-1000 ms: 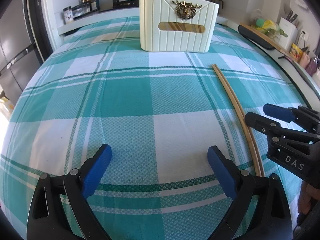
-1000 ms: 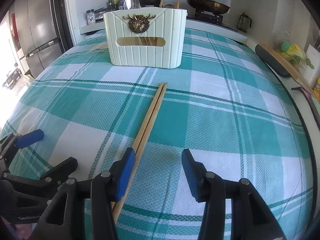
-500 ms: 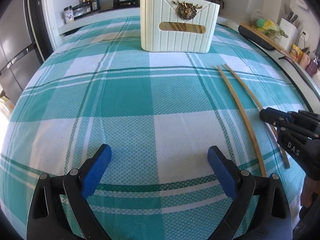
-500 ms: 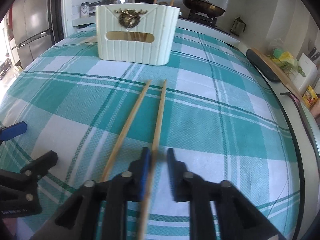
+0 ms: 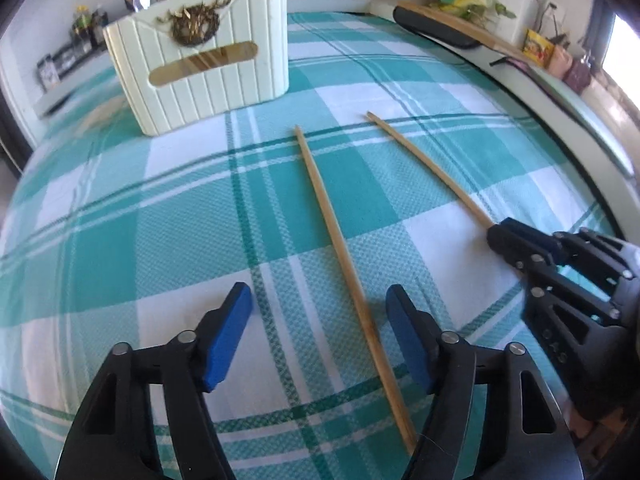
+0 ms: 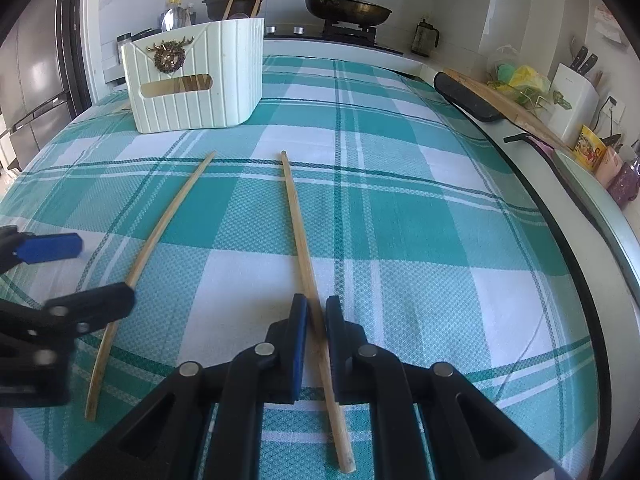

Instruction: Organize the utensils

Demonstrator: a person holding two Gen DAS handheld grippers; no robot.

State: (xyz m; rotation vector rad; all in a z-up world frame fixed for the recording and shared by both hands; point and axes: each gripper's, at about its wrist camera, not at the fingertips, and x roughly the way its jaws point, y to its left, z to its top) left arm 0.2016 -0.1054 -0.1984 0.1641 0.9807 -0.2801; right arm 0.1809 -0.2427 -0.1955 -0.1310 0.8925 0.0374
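Two wooden chopsticks lie apart on the teal checked tablecloth [image 5: 120,208]. My right gripper [image 6: 316,320] is shut on the right chopstick [image 6: 298,224], which runs between its blue pads; in the left wrist view that gripper [image 5: 516,240] holds the same stick [image 5: 428,168]. My left gripper [image 5: 320,320] is open and straddles the other chopstick [image 5: 340,252], which also shows in the right wrist view [image 6: 160,232]. A cream ribbed utensil holder [image 5: 200,76] with a gold emblem stands at the far side, with chopsticks and a spoon in it.
A stove with a frying pan [image 6: 348,10] and a pot [image 6: 236,2] stands behind the table. A black-handled board [image 6: 480,100], a knife block [image 6: 576,92] and jars line the counter on the right. A fridge [image 6: 36,92] is at the left.
My right gripper has closed on the right chopstick and the two sticks have spread apart. My left gripper has moved right and now straddles the other chopstick, with narrower jaws.
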